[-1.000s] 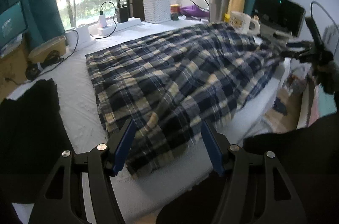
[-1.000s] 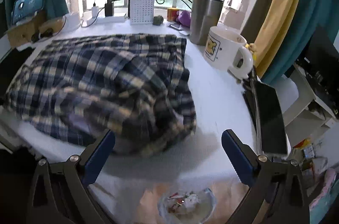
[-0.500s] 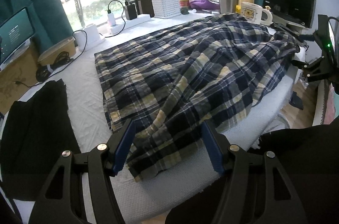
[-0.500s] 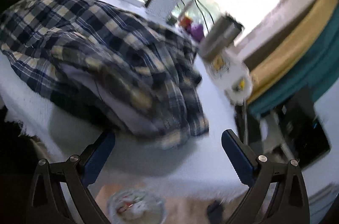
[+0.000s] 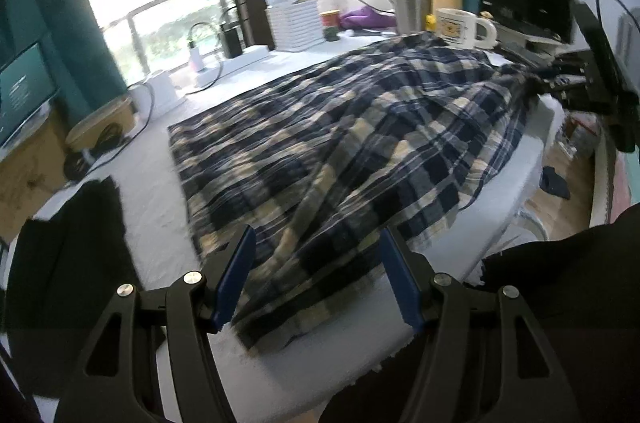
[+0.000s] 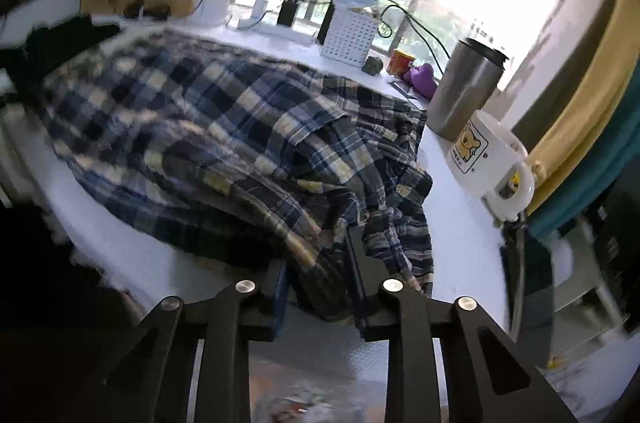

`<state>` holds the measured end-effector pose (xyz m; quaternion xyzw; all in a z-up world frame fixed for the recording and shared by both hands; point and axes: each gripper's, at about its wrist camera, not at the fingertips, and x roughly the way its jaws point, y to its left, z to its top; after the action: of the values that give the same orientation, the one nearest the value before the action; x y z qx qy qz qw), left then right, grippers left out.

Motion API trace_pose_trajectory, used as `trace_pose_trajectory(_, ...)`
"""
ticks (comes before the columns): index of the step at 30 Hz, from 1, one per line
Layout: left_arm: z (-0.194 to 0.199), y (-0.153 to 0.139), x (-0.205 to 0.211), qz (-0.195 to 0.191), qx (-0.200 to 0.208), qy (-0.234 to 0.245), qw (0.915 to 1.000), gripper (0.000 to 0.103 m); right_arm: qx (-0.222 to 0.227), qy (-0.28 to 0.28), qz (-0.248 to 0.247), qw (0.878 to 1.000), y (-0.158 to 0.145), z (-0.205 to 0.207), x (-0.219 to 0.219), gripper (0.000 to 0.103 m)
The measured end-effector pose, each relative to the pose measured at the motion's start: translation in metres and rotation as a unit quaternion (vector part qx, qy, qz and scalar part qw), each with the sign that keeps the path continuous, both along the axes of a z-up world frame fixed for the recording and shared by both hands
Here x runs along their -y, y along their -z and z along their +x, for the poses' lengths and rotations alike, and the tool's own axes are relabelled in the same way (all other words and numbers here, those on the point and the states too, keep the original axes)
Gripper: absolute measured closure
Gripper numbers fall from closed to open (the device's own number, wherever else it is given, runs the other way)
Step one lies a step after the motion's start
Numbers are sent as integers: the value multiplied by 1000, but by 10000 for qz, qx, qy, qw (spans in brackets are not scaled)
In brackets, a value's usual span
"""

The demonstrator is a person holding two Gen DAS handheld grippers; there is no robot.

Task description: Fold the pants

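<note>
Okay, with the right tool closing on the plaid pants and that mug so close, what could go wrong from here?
The right tool is closing on a bunched edge of the pants, so it may catch uneven layers. Dragging the cloth could bump the mug or tumbler beside it. The left tool is open, so that end could slide.

Pants [image 5: 340, 151] navy, cream and blue plaid, worktop [image 5: 152, 183] white, mug [image 6: 486, 159] white with yellow bear print, tumbler [image 6: 460, 91] steel grey, curtain [image 6: 580, 95] mustard and teal

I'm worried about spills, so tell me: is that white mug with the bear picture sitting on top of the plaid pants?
No, the white mug stands on the bare white table cover beside the plaid pants, clear of the cloth.
</note>
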<state>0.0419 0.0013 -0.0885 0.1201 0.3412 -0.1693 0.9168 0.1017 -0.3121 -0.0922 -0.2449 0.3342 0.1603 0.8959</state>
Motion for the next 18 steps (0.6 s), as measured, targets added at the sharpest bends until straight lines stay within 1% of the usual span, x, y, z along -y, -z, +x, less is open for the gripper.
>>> trace_pose_trajectory(2, 5, 4, 4, 11, -10, 136, 9999, 39, 5, 107, 152, 9998, -4, 3, 3, 82)
trace_pose_trajectory(4, 11, 11, 7, 27, -123, 184, 9998, 39, 79, 200, 252, 9995, -7, 6, 4, 93)
trace_pose_trajectory(6, 11, 15, 11, 49, -145, 309, 9994, 39, 132, 316, 447, 9984, -11, 10, 8, 95)
trace_pose_trajectory(7, 10, 17, 14, 120, -121, 395, 9991, 39, 145, 369, 616, 9973, -15, 12, 11, 96)
trace_pose_trajectory(8, 8, 19, 16, 220, -105, 416, 9988, 47, 150, 428, 752, 9961, -20, 14, 14, 96)
trace_pose_trajectory(9, 7, 21, 19, 325, -119, 443, 9984, 63, 154, 475, 837, 9952, -24, 15, 16, 96)
trace_pose_trajectory(10, 6, 21, 19, 357, -141, 457, 9982, 71, 176, 496, 940, 9942, -30, 15, 19, 96)
trace_pose_trajectory(11, 5, 21, 19, 330, -158, 459, 9983, 84, 224, 492, 1044, 9931, -35, 14, 21, 96)
trace_pose_trajectory(12, 4, 20, 16, 249, -175, 452, 9985, 93, 233, 482, 1128, 9922, -40, 13, 23, 96)
trace_pose_trajectory(14, 2, 15, 13, 132, -162, 450, 9988, 97, 335, 459, 1223, 9909, -53, 11, 23, 96)
trace_pose_trajectory(16, 1, 8, 10, 39, -55, 399, 9992, 97, 420, 394, 1240, 9906, -64, 11, 22, 96)
trace_pose_trajectory(17, 2, 6, 9, 12, -24, 368, 9993, 97, 411, 357, 1245, 9907, -67, 13, 22, 96)
trace_pose_trajectory(18, 4, 4, 7, -12, 15, 327, 9995, 97, 300, 294, 1246, 9913, -69, 20, 21, 96)
